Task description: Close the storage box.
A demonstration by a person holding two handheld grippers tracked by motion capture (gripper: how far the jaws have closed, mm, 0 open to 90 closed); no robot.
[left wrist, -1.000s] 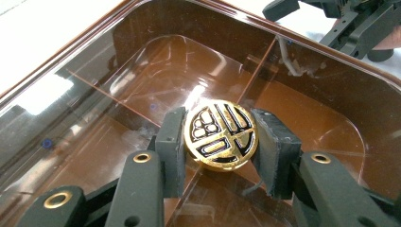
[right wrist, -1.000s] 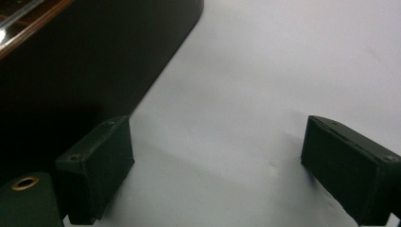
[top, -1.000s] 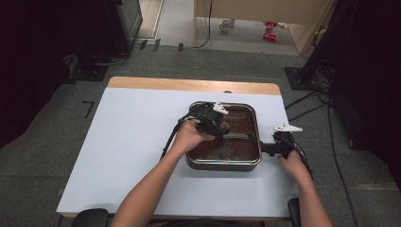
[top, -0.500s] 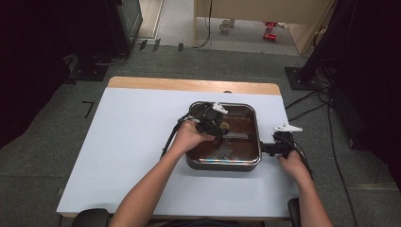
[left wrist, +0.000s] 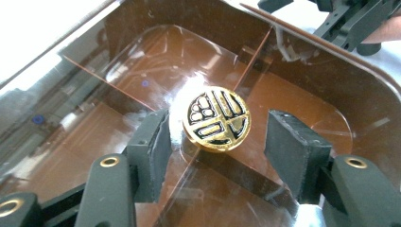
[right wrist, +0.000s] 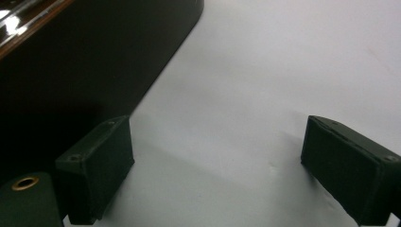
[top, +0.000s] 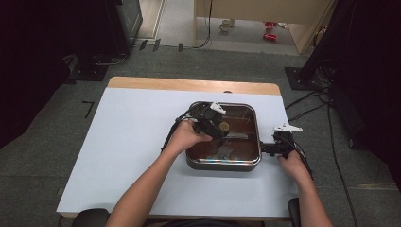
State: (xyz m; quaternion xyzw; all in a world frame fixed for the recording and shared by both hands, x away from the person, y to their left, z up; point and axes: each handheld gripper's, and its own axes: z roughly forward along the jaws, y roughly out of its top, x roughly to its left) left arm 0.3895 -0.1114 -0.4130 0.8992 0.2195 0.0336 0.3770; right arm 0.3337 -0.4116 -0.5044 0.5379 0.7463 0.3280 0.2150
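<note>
A dark square pan stands on the white table, with a glass lid over it. The lid's round gold-and-black knob sits near the pan's middle. My left gripper reaches into the pan from the left. Its jaws have just been opening and now stand on either side of the knob, with the pads clear of it. My right gripper rests open on the table by the pan's right wall, with nothing between its fingers. It also shows at the pan's right side.
The pan sits right of the table's centre. A wooden strip edges the table's far side. Cables trail off the right edge onto the floor. The right gripper shows beyond the pan's rim.
Neither hand has shifted. The left gripper stays over the knob in the pan and the right one stays beside the pan's right wall.
</note>
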